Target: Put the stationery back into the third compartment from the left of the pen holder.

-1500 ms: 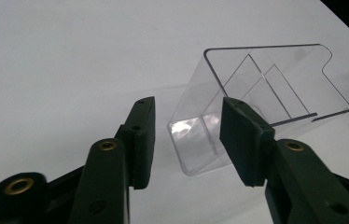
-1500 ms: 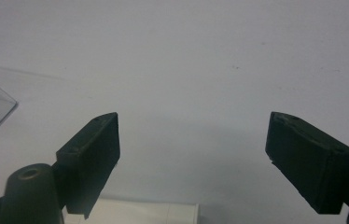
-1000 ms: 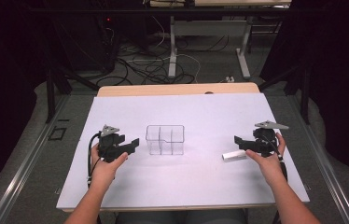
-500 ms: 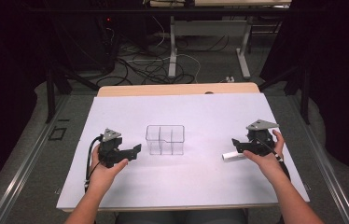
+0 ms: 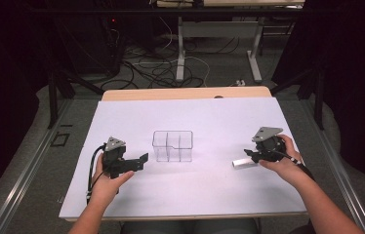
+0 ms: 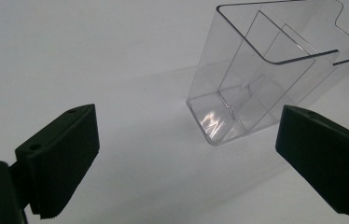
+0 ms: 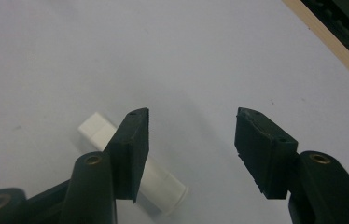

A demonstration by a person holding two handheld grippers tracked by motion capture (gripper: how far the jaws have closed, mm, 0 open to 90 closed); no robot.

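A white tube (image 5: pixel 245 163) lies flat on the surface (image 5: pixel 210 190), just beside the right hand-held gripper (image 5: pixel 247 155), whose jaws gape wide, apparently lining up a grab. The left hand-held gripper (image 5: pixel 144 159), equally open, faces the clear divided box (image 5: pixel 172 146), likely to steady it.

The left gripper (image 6: pixel 186 158) hung wide open above the white table (image 6: pixel 70 56), facing a clear divided box (image 6: pixel 266 79).
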